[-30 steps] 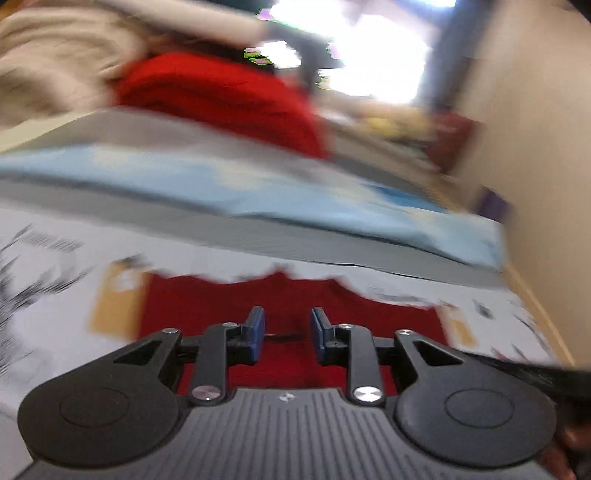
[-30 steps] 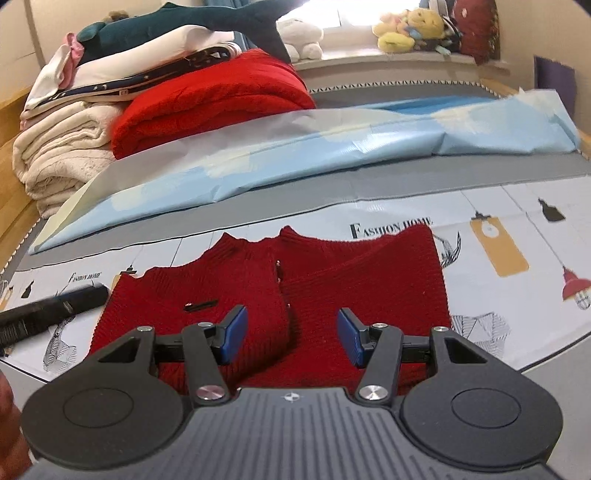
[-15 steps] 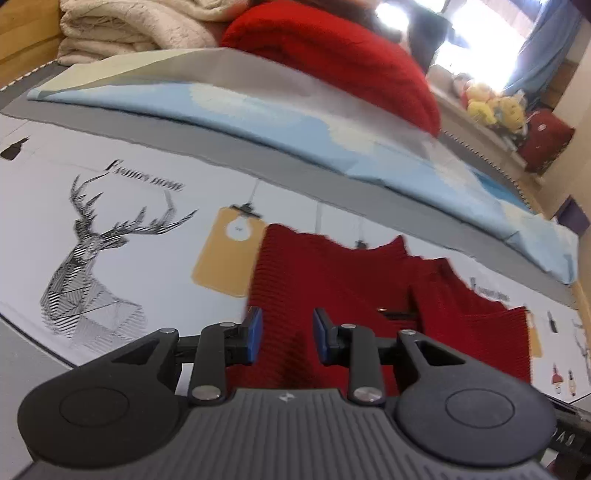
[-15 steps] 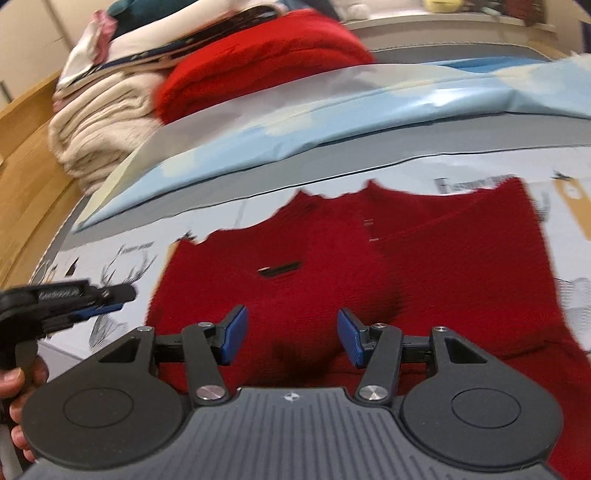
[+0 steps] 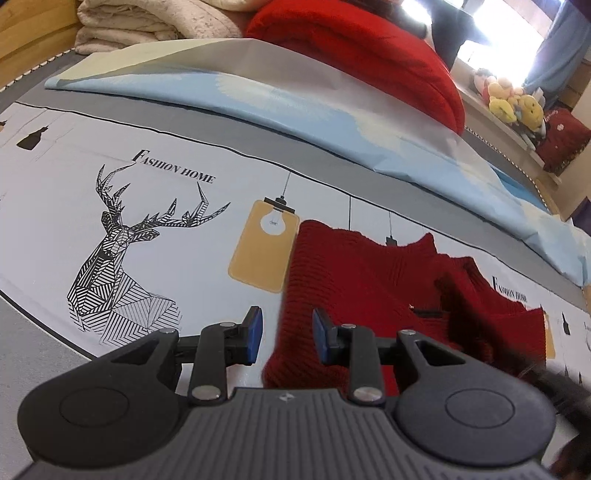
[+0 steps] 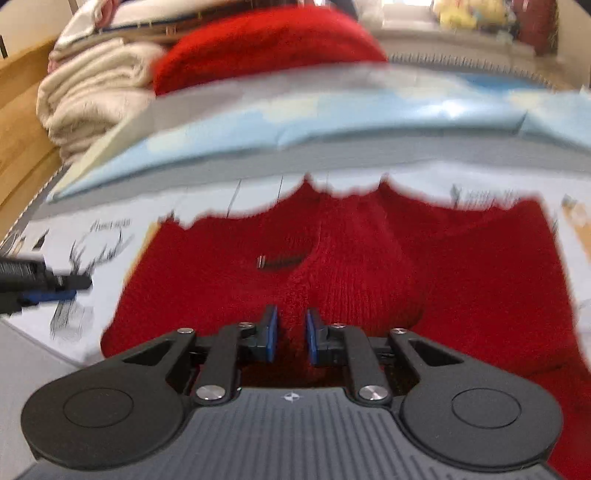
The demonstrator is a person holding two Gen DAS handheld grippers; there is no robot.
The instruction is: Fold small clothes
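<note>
A small dark red knit sweater [image 5: 373, 288] lies flat on the printed sheet, with one side folded over its middle; it also shows in the right wrist view [image 6: 369, 254]. My left gripper [image 5: 286, 334] is open at the sweater's left bottom edge, its right pad over the knit and its left pad over bare sheet. My right gripper [image 6: 290, 338] is half closed low over the sweater's near edge, with red knit between its blue pads [image 6: 271, 334]. The left gripper also shows at the left of the right wrist view [image 6: 48, 286].
A white printed sheet [image 5: 147, 206] with a deer and lamp drawings covers the bed. Behind it lie a light blue cover [image 5: 295, 103], a folded red blanket [image 5: 354, 55] and cream blankets [image 5: 147, 22]. Plush toys [image 5: 513, 103] sit on the sill at the right.
My right gripper dropped toward the sweater's near edge and its jaws narrowed from wide open. My left gripper shifted left to the sweater's left edge and its jaws widened a little.
</note>
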